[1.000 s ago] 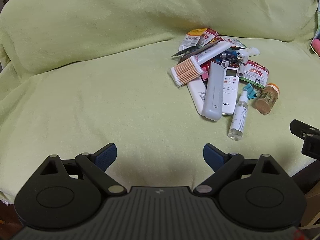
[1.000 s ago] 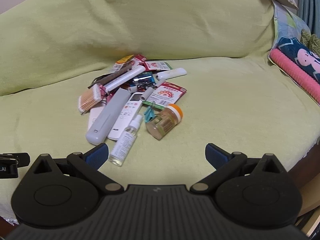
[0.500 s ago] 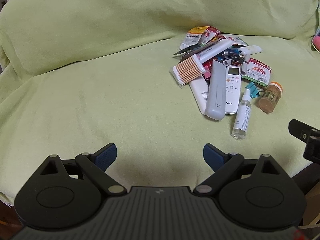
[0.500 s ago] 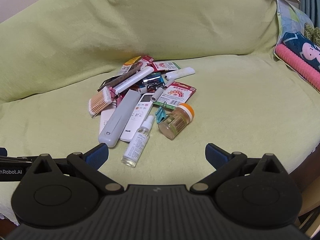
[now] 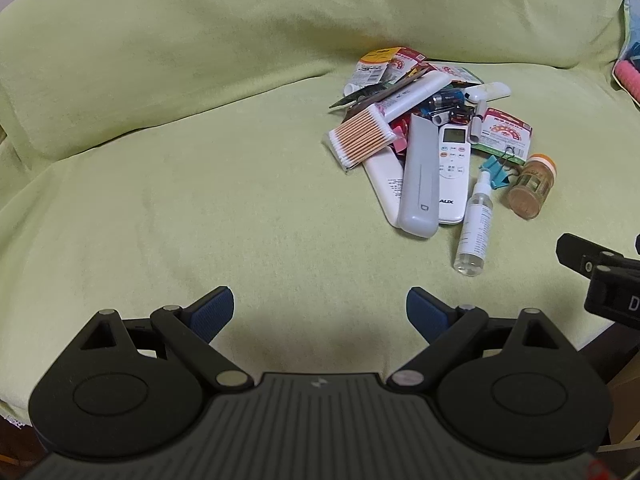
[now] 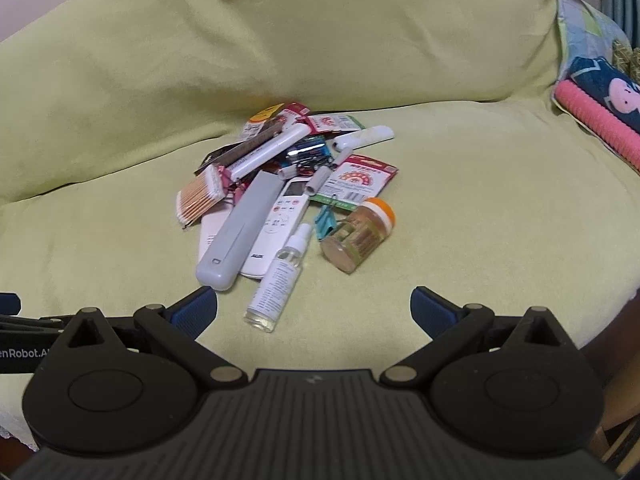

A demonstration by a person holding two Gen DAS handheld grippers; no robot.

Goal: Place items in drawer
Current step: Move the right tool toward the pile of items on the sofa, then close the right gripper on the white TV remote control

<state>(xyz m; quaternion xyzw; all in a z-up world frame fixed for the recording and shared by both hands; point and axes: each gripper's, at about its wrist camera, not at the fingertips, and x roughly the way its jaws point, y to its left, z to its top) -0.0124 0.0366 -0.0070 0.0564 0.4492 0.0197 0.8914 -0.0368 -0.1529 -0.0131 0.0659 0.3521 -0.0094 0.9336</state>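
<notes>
Sofa [image 5: 200,200] under green cover carried one heap of small items, right of centre. Left gripper [image 5: 320,314] and right gripper [image 6: 314,308] hovered short of it, fingers spread, holding nothing. Grey case [image 6: 240,232] lay across white remote [image 6: 276,228]; spray bottle [image 6: 280,280] nearest; toothpick jar [image 6: 358,234] on its side beside teal clip [image 6: 326,220]; cotton swabs [image 5: 362,140] at left edge. No drawer in view

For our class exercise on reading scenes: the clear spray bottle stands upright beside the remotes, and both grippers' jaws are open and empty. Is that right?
Not quite. The spray bottle lies on its side beside the remotes, cap toward the pile, as the right wrist view shows. The rest holds: the left gripper and right gripper have open, empty jaws.
</notes>
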